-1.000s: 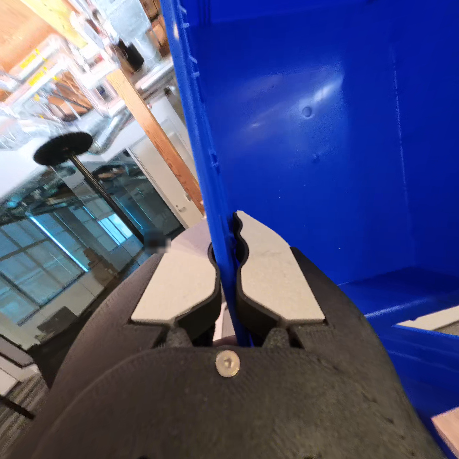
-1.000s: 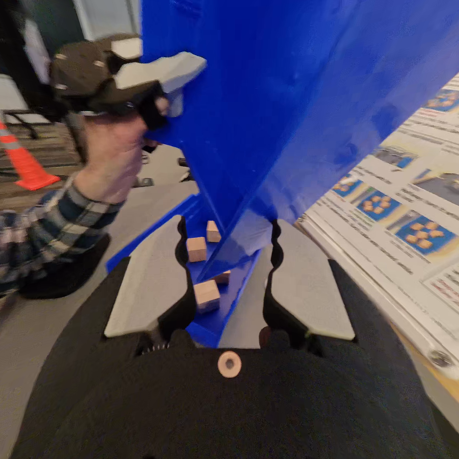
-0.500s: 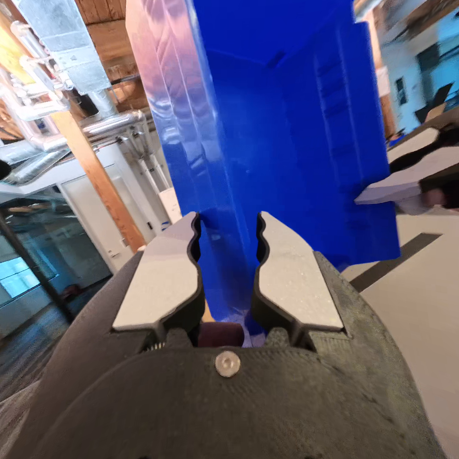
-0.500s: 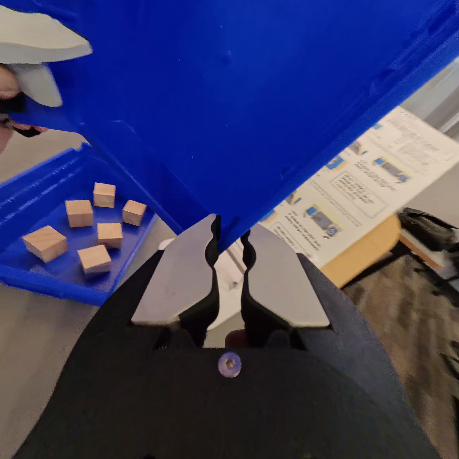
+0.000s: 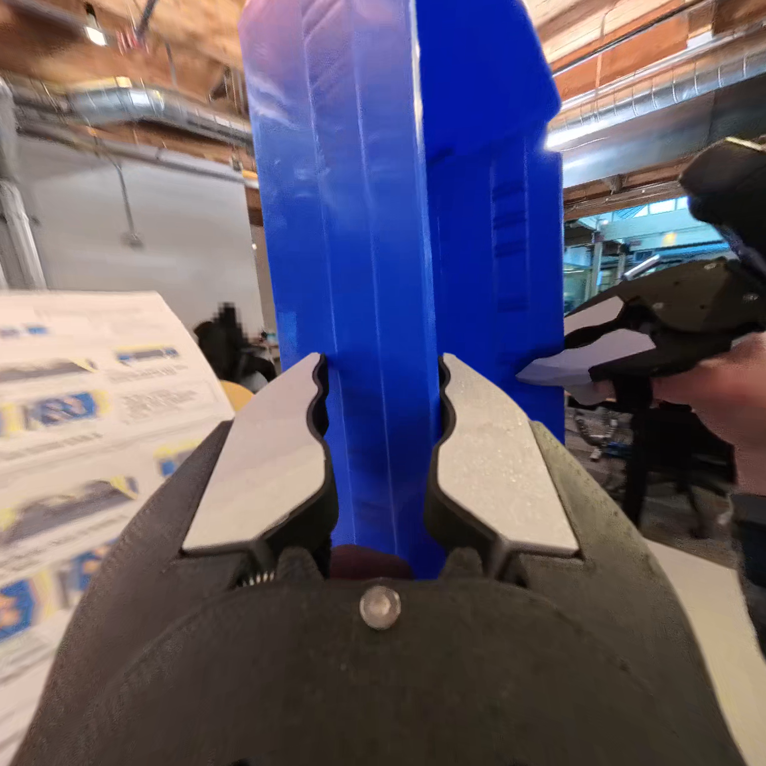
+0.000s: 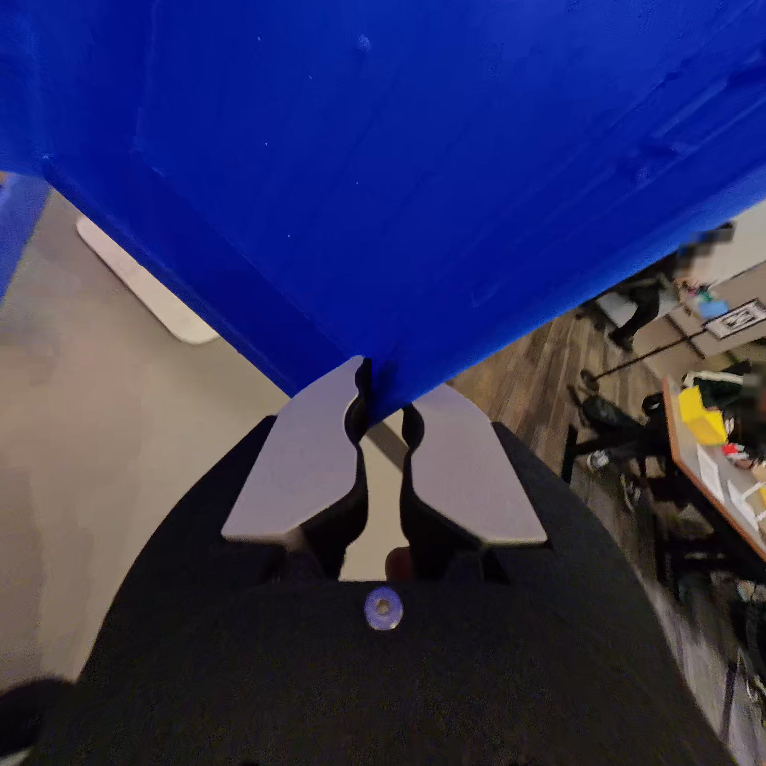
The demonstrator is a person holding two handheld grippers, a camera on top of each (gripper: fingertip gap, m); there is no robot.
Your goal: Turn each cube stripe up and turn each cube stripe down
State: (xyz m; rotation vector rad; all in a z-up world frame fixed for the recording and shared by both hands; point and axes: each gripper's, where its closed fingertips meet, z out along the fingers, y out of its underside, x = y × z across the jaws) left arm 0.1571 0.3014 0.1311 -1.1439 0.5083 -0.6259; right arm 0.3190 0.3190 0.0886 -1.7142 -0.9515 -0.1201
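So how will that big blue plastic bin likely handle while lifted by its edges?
The blue plastic bin probably stays stiff: its ribbed walls look straight. Likely light, since only the left tool and right tool carry it. Its glossy surface could slip.

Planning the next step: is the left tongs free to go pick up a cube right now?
Probably not: the left tongs are clamped on the raised blue bin, and no cube shows in either view.
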